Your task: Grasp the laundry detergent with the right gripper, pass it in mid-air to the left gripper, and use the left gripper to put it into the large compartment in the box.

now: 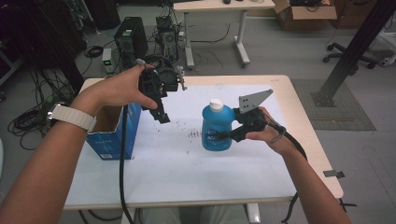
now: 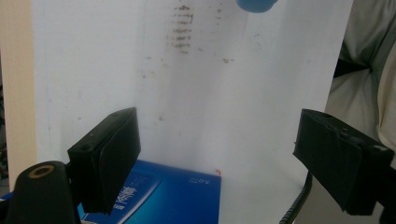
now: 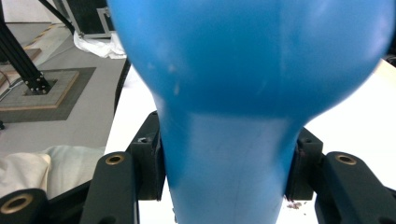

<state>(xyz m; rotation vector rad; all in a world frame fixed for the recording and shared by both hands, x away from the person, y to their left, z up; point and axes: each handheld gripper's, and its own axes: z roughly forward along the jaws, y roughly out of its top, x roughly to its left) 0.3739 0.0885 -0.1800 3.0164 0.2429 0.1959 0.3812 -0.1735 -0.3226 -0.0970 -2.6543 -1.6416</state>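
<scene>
Your landmark is the blue bottle (image 1: 217,128), which stands upright with its white cap (image 1: 215,105) on, near the middle of the white sheet (image 1: 187,163) that covers the table (image 1: 299,107). What it contains cannot be told. Left of the bottle, at the table's left side, sits a blue carton (image 1: 114,133) with its top open; its brown inside shows, but any contents are hidden from the high view.

Your right gripper (image 1: 229,135) reaches the bottle from its right side. In the right gripper view its jaws press against both flanks of the bottle's narrow part, so it is clamped on the bottle. Your left gripper (image 1: 162,114) hangs above the sheet, up and to the left of the bottle and just right of the carton, with its jaws spread wide and nothing between them.

The sheet in front of the bottle, toward you, lies bare to the table's near edge. Behind the bottle there is also bare sheet up to the far edge. Small brown smudges (image 1: 192,134) mark the sheet just left of the bottle.

The bottle's label and the carton's white print are too blurred to read.
</scene>
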